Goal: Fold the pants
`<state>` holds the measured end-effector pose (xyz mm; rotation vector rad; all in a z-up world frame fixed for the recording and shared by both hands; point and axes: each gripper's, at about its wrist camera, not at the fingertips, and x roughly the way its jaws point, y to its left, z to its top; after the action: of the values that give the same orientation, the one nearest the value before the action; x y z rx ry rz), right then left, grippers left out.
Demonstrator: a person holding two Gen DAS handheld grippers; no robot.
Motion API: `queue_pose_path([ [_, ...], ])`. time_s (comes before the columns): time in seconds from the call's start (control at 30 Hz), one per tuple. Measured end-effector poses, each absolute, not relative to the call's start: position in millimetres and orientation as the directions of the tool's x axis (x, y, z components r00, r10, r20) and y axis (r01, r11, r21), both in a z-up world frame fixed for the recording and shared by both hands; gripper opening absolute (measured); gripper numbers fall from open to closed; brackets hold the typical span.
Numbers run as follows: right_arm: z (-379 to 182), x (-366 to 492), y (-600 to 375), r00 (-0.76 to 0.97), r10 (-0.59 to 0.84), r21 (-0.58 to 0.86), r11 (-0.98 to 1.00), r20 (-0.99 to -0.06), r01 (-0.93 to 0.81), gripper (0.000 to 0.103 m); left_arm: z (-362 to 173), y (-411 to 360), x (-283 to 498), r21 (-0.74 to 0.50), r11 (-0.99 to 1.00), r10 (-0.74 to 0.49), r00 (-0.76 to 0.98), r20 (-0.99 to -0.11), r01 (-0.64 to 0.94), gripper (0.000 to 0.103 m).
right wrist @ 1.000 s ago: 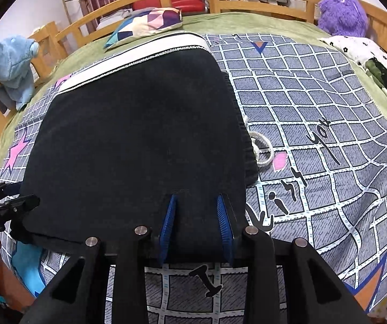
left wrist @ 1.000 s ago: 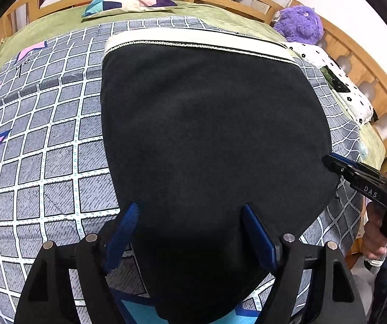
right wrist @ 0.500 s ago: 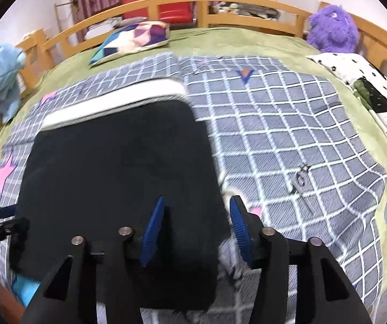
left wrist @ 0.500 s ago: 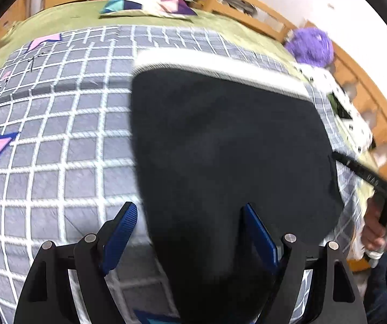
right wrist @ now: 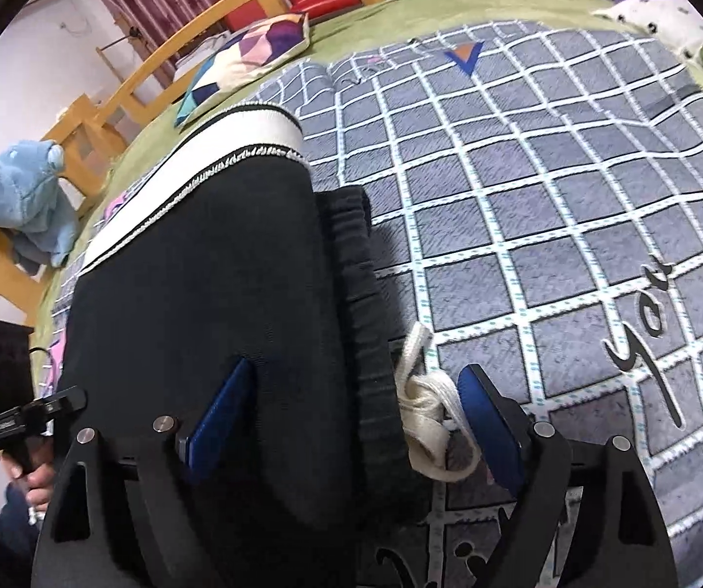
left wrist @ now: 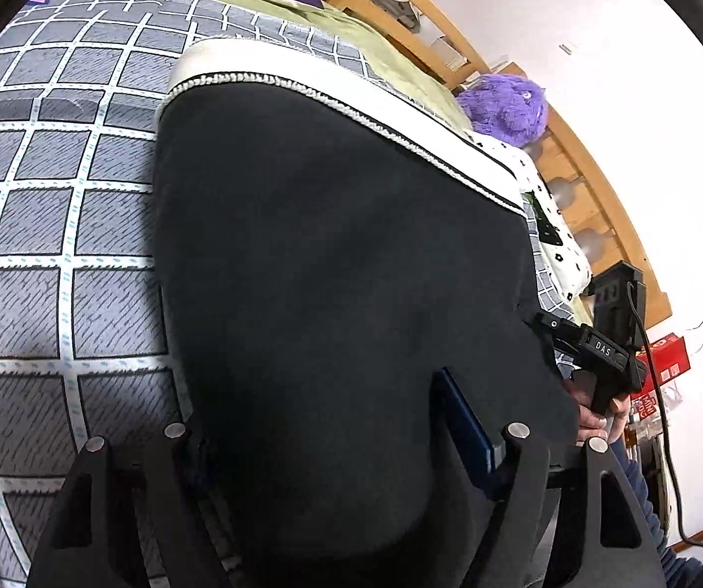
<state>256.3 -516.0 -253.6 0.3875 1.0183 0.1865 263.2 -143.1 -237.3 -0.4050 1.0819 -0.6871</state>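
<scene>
Blue pads of my right tool (right wrist: 351, 421) have just been opening and now stand wide, straddling the waistband edge and white drawstring (right wrist: 425, 416) without pressing. My left tool (left wrist: 332, 441), half open and just been narrowing, straddles the near hem; I cannot tell if it pinches. Black pants (left wrist: 332, 255) lie folded flat on the grid-patterned blanket (left wrist: 47, 206) covering the bed, white cuff band (left wrist: 351, 93) farthest from me. For a clean next fold, I judge both tools should pinch all layers together, drawstring tucked in.

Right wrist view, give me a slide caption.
Open right gripper straddling the folded black pants and their white drawstring on a checked blanket.
</scene>
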Motion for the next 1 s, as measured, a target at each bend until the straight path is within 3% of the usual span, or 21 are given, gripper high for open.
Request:
queue_pose_path([
  [0.13,-260.8,265.7,-509.8,0.458,0.458,0.509,0.861,-0.762,-0.014,0.078,-233.1,-127.6,269.9,-0.657,0.704,-0.71,0.274,-0.649,0.27,0.045],
  [0.3,-234.0,249.5,-510.1,0.513,0.434,0.524,0.851,-0.74,0.037,0.045,-192.3,-129.5,269.2,-0.628,0.695,-0.717,0.281,-0.638,0.349,0.025],
  [0.33,-222.3,243.2,-506.3,0.542,0.433,0.533,0.845,-0.721,0.034,0.041,-179.1,-125.9,268.6,-0.627,0.682,-0.729,0.288,-0.621,0.376,0.024],
  [0.4,-198.2,233.4,-492.2,0.592,0.455,0.567,0.824,-0.665,0.004,0.024,-155.9,-111.3,269.2,-0.614,0.672,-0.738,0.309,-0.6,0.413,0.022],
  [0.6,-181.7,241.0,-414.7,0.583,0.518,0.611,0.79,-0.627,-0.045,0.021,-126.2,-26.5,269.7,-0.551,0.743,-0.669,0.382,-0.638,0.38,0.022],
  [0.73,-192.0,260.5,-339.6,0.506,0.598,0.619,0.771,-0.622,-0.15,0.02,-137.5,39.2,265.5,-0.499,0.811,-0.586,0.417,-0.695,0.306,0.025],
  [0.83,-198.9,270.7,-305.9,0.497,0.563,0.549,0.813,-0.66,-0.193,0.022,-175.7,55.1,271.3,-0.489,0.843,-0.537,0.384,-0.751,0.223,0.052],
  [0.87,-201.6,273.8,-302.1,0.512,0.531,0.51,0.838,-0.676,-0.196,0.023,-187.9,51.6,271.2,-0.461,0.865,-0.502,0.377,-0.778,0.201,0.066],
  [0.9,-207.9,277.8,-305.2,0.518,0.499,0.481,0.858,-0.695,-0.182,0.025,-195.4,44.1,267.9,-0.422,0.883,-0.469,0.375,-0.799,0.206,0.071],
  [1.0,-231.6,281.4,-320.9,0.472,0.433,0.432,0.894,-0.768,-0.116,0.032,-189.4,24.0,254.5,-0.323,0.912,-0.404,0.406,-0.82,0.254,0.07],
])
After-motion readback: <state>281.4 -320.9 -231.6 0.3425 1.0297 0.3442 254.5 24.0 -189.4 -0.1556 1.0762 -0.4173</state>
